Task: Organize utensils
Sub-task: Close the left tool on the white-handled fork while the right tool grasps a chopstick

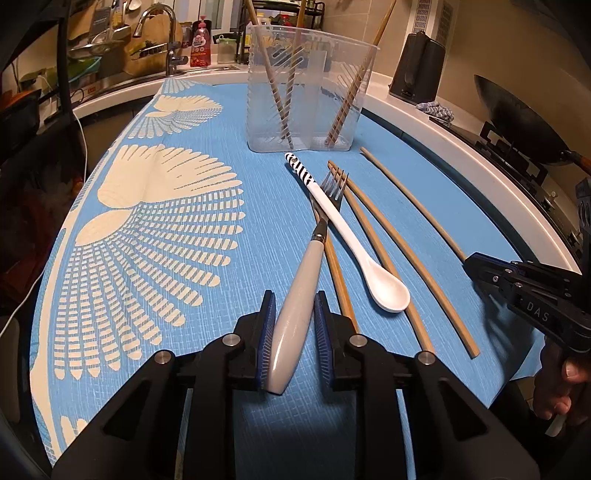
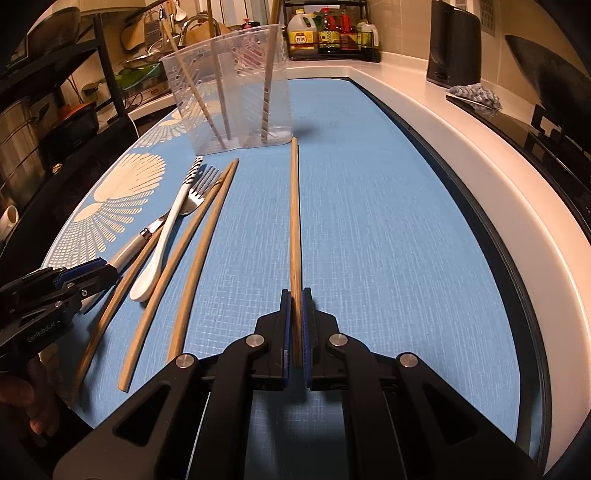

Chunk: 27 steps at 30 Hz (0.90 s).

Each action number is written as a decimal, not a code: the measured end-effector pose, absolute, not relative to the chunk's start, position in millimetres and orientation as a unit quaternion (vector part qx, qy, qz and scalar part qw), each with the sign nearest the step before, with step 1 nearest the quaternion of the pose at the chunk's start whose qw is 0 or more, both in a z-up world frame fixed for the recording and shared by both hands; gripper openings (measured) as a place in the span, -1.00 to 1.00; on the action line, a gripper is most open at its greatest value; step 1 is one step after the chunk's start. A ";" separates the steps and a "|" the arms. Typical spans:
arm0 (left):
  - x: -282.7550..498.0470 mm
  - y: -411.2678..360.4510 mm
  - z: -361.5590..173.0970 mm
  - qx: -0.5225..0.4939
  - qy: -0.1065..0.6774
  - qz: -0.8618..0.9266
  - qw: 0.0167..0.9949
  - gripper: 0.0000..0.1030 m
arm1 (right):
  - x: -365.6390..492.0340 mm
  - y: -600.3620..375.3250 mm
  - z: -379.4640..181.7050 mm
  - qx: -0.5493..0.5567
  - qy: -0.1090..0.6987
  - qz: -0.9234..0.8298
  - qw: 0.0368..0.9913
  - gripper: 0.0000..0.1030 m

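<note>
Gripping a stiff, light bamboo chopstick [image 2: 295, 221] at its near end, the right gripper [image 2: 295, 325] is closed. Lower centre, the left gripper [image 1: 294, 325] stands narrowly parted around the fork [image 1: 301, 280]'s smooth, slippery handle, contact uncertain.

A blue mat [image 1: 229, 122] with cream fan patterns covers a white counter [image 2: 424, 96] under warm light. A faucet [image 1: 162, 33] and sink stand at the back left, oil bottles [image 2: 325, 35] against the tiled wall [image 2: 399, 26], a wok [image 1: 524, 118] on the right.
</note>
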<state>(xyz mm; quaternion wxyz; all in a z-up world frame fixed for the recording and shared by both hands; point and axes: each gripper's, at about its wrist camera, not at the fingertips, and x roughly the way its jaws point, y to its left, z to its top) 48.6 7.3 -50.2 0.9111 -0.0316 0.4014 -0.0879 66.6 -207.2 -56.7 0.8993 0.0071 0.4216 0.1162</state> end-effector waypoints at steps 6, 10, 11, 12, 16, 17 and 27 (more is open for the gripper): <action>43.9 12.0 -43.8 -0.030 0.384 -0.072 0.920 -0.60 | 66.7 -213.7 -57.0 0.015 0.421 0.103 0.901 -0.89; 41.3 16.9 -44.2 -0.035 0.379 -0.052 0.923 -0.61 | 66.4 -217.0 -57.3 0.016 0.421 0.096 0.902 -0.86; 40.8 17.3 -45.5 -0.037 0.380 -0.048 0.923 -0.61 | 66.3 -216.5 -57.3 0.014 0.421 0.097 0.902 -0.86; 40.4 17.2 -47.0 -0.038 0.383 -0.047 0.922 -0.61 | 66.2 -215.0 -57.1 0.007 0.420 0.098 0.902 -0.84; 39.7 14.8 -50.0 -0.036 0.388 -0.046 0.920 -0.61 | 66.0 -216.0 -57.4 0.008 0.418 0.098 0.903 -0.83; 39.3 14.7 -50.3 -0.036 0.389 -0.046 0.920 -0.61 | 66.0 -216.0 -57.6 0.009 0.418 0.098 0.903 -0.83; 31.4 14.7 -51.4 -0.045 0.382 -0.043 0.922 -0.60 | 63.3 -217.7 -58.4 0.006 0.414 0.099 0.905 -0.82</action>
